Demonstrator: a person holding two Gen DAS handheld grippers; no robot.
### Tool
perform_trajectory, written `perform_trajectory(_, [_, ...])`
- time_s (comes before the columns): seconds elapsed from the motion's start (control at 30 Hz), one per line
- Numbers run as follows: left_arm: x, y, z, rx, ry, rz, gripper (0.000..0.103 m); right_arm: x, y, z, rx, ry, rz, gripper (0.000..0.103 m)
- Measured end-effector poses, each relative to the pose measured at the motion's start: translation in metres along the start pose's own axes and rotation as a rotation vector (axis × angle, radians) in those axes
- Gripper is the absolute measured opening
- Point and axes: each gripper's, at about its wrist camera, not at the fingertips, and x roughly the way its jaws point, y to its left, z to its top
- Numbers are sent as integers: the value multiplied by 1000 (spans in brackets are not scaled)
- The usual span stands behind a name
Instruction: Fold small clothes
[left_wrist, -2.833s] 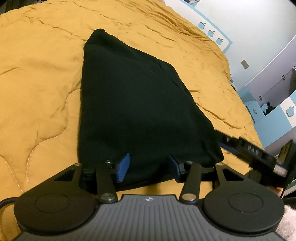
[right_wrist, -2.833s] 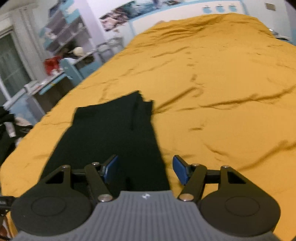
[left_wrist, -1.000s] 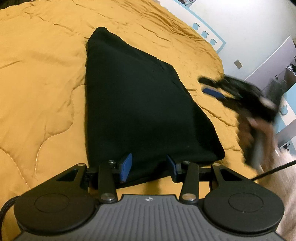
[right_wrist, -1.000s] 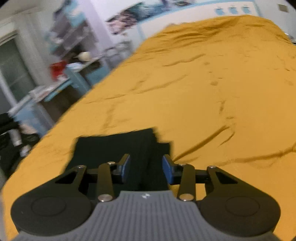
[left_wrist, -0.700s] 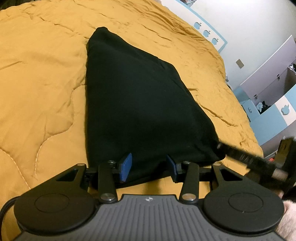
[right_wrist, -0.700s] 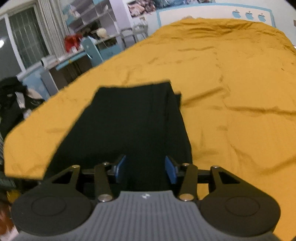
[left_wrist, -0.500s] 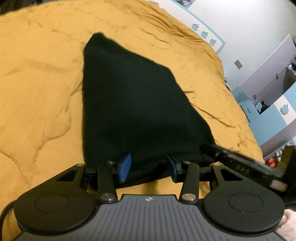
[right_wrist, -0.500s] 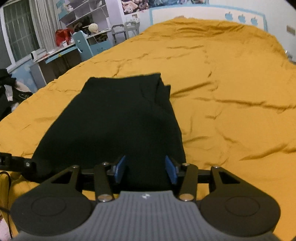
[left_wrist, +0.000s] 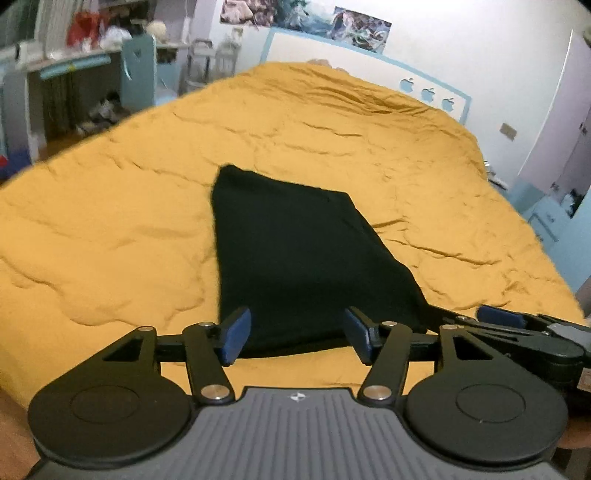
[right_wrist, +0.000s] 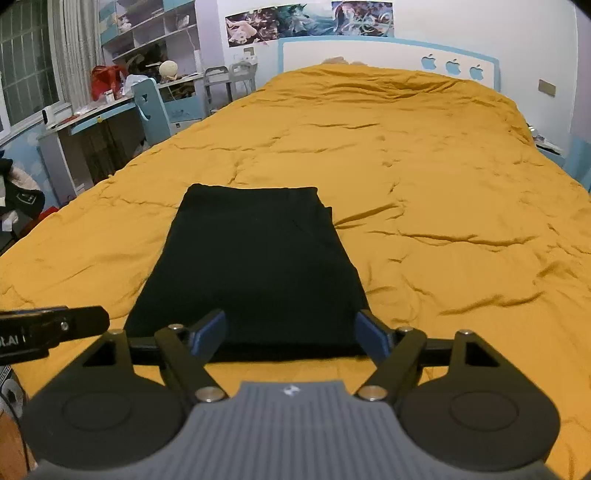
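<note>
Left gripper (left_wrist: 295, 334) nearest the lens in its own view, blue pads spread wide, jaws have just been opening, nothing pinched between them; only the near hem of the black garment (left_wrist: 306, 258) shows through the gap, cloth lying flat below. Right gripper (right_wrist: 291, 332) likewise: jaws have just been opening, pads apart and clear of the fabric, garment's near edge visible between them. Each gripper's tip shows at the edge of the other's view, the two side by side at the near end of the cloth. Black garment lies folded into a neat tapered rectangle on the mustard quilt (right_wrist: 443, 184), near the foot of the bed, long axis running away from the cameras; small layered step at its far right corner. Quilt rumpled, creases to the right of the garment. Farther off: white headboard (right_wrist: 369, 51) with blue apple shapes, posters on the wall, cluttered desk (right_wrist: 92, 114) and shelves at left
</note>
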Motion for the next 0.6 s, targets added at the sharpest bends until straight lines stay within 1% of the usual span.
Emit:
perform_trajectory(0.07, [-10, -4, -2, -34, -6, 58, 76, -14, 3, -4, 11, -6, -13, 73])
perform_trajectory(0.1, [-13, -3, -2, -47, -10, 67, 76, -22, 5, -6, 14, -10, -9, 73])
perform_trajectory(0.17, [-16, -4, -5, -33, -19, 90, 76, -33, 8, -10, 17, -15, 0, 76])
perform_trajectory(0.23, [-14, -8, -6, -7, 16, 121, 76, -43, 11, -14, 0, -27, -2, 76])
perform_trajectory(0.3, [-14, -11, -9, 5, 30, 125, 76, -47, 13, -15, -16, -35, -15, 76])
perform_trajectory(0.47, [-15, -16, -14, 3, 52, 107, 76, -57, 11, -19, 7, -36, -11, 79])
perform_trajectory(0.6, [-13, -20, -17, 18, 75, 108, 77, -58, 10, -22, 1, -37, -31, 79])
